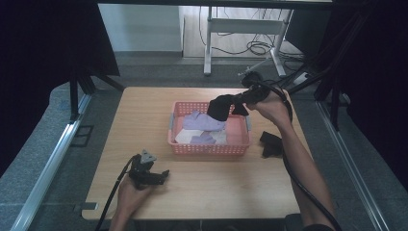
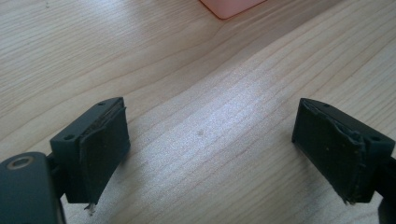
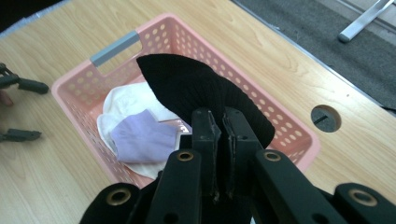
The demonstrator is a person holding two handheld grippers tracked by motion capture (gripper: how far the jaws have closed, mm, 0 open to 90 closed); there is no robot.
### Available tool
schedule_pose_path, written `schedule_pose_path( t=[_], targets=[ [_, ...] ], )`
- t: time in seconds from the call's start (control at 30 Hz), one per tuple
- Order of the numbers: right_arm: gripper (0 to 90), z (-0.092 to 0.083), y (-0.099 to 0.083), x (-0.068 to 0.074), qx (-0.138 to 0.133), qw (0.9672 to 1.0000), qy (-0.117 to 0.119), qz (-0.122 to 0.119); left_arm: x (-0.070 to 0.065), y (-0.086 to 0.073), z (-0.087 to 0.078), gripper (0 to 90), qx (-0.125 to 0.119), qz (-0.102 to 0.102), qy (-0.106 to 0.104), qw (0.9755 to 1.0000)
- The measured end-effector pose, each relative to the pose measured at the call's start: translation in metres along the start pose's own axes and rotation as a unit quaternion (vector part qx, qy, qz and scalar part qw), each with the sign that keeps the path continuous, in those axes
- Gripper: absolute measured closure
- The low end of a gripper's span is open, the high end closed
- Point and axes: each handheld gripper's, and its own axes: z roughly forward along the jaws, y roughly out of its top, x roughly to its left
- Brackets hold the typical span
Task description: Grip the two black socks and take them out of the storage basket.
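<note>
A pink basket [image 1: 210,148] [image 3: 268,95] sits in the middle of the wooden table and holds lilac cloths [image 1: 201,121] [image 3: 142,137] and a white cloth [image 3: 126,100]. My right gripper [image 1: 235,107] [image 3: 220,122] hangs above the basket's right part, shut on a black cloth [image 1: 221,107] [image 3: 187,84] that droops toward the basket. My left gripper [image 1: 163,174] [image 2: 210,140] rests low at the table's near left, its jaws wide apart with bare wood between them.
A second black cloth [image 1: 271,143] lies on the table right of the basket. A round hole [image 3: 325,117] in the tabletop is beyond the basket's far corner. Dark stands and a white desk frame [image 1: 243,29] stand behind the table.
</note>
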Motion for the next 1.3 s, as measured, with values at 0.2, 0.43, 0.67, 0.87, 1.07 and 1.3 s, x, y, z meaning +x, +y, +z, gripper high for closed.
schedule_pose_path(
  t=[0.2,0.43,0.67,0.87,1.07,1.3],
  targets=[
    [84.7,-0.018,-0.003,-0.009,-0.014,0.9998,-0.008,0.006,0.000,0.000,0.000,10.6,0.000,0.000,-0.001,1.0000],
    [84.6,-0.041,-0.011,-0.021,-0.025,0.9991,-0.026,0.024,0.000,0.000,0.000,10.6,0.000,0.000,-0.001,1.0000],
    [84.7,-0.063,-0.025,-0.036,-0.032,0.9975,-0.047,0.042,0.000,0.000,0.000,10.6,0.000,0.000,-0.001,1.0000],
    [84.6,-0.078,-0.039,-0.049,-0.035,0.9951,-0.069,0.062,0.000,0.000,0.000,10.6,-0.001,0.000,-0.001,1.0000],
    [84.6,-0.087,-0.057,-0.063,-0.030,0.9918,-0.091,0.084,0.000,0.000,0.000,10.6,-0.001,0.000,0.000,1.0000],
    [84.5,-0.085,-0.080,-0.078,-0.014,0.9870,-0.117,0.110,0.000,0.000,0.000,10.6,-0.002,0.000,0.000,1.0000]
  ],
)
